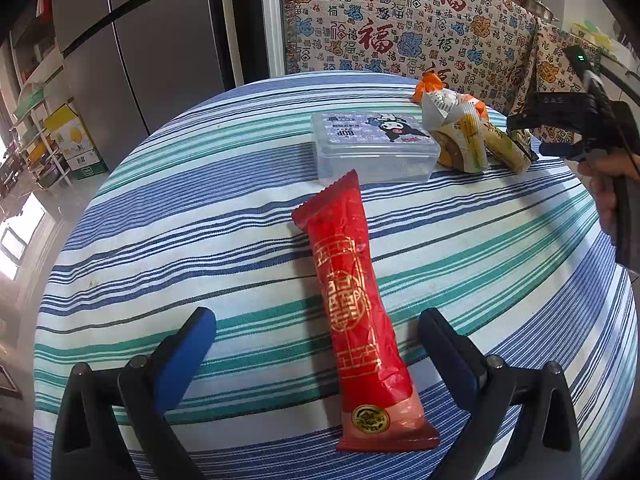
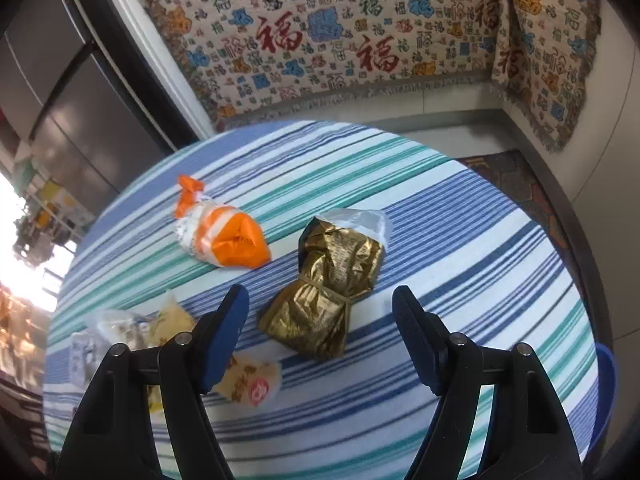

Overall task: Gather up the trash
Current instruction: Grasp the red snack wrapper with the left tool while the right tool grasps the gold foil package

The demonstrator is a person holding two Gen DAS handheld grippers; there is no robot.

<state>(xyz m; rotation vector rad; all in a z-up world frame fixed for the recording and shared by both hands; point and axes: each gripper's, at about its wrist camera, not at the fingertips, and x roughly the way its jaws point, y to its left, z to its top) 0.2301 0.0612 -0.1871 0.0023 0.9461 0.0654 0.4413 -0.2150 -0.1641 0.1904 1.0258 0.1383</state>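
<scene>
Wrappers loose on the cloth, both sets of jaws released

Wrappers were scattered across the striped tablecloth (image 1: 160, 216), and neither gripper held any of them. The left gripper (image 1: 316, 326) stood spread, its pads clear on either side of the red wrapper (image 1: 356, 312), which lay lengthways between the jaws and ran out ahead of them towards the clear plastic box (image 1: 372, 148). The right gripper (image 2: 320, 304) was likewise released, with the gold foil wrapper (image 2: 324, 280) lying between and just ahead of its fingertips, not pressed by either pad.

The likeliest slip, as I judged it, was on the gold foil: it was crumpled, cinched at the middle and probably springy, so jaws closing on one lobe could squeeze it forward out of the grip. It also lay slantwise to the jaws, so a closure might catch only an edge. The yellow wrapper (image 2: 248, 380) sat partly under the left-side finger of the right gripper, and could be dragged or pinched along by mistake. The orange-and-white wrapper (image 2: 224, 240) lay beyond that same finger, near enough to be knocked by a sideways sweep.

For the left gripper, the red wrapper looked flat and slick; pads coming down too low could bunch the cloth instead of lifting the film. Where the trash was meant to go could not be told for certain.
</scene>
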